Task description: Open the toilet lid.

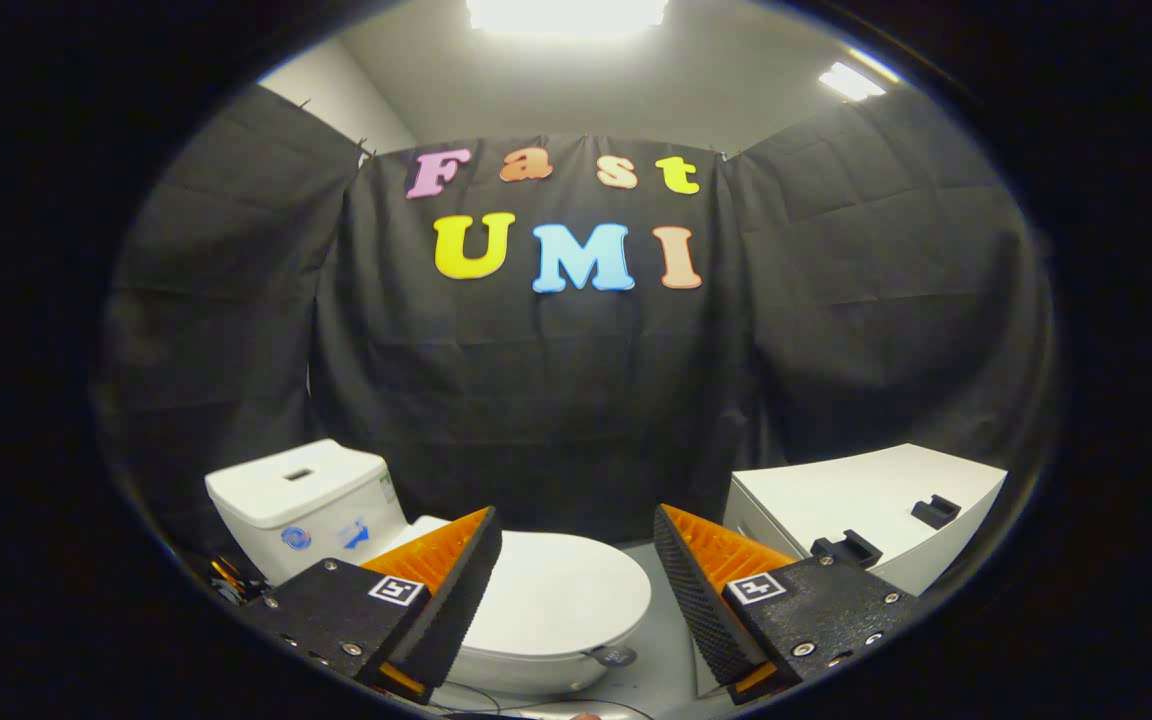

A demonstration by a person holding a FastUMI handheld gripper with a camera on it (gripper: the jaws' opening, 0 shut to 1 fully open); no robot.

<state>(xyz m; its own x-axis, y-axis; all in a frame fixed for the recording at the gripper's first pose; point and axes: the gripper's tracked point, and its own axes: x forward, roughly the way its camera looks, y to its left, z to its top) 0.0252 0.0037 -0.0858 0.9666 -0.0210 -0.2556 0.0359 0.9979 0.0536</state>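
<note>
Overhead, two bright ceiling lights (566, 12) illuminate a booth walled with black cloth (576, 400). Largest of the objects is the white ceramic toilet (536, 640), standing on the grey floor (671, 650) against the cloth wall. Its boxy white tank (301, 500), bearing a slot on top and small blue stickers on its front, lies beyond the left finger. The smooth white oval toilet lid (561, 595) is down, flat on the bowl, and sits just ahead of and partly between the fingers, nearer the left one. Beyond the right finger stands a white box-shaped cabinet (876, 500) carrying two small black clips (848, 548) on its top surface, well apart from the toilet. Nearest the camera, the gripper (576, 560), with black textured fingers (456, 600), orange ribbed backing and square fiducial markers, is spread wide, its jaws apart and touching nothing. A thin dark cable (496, 695) lies on the floor at the toilet's base.
</note>
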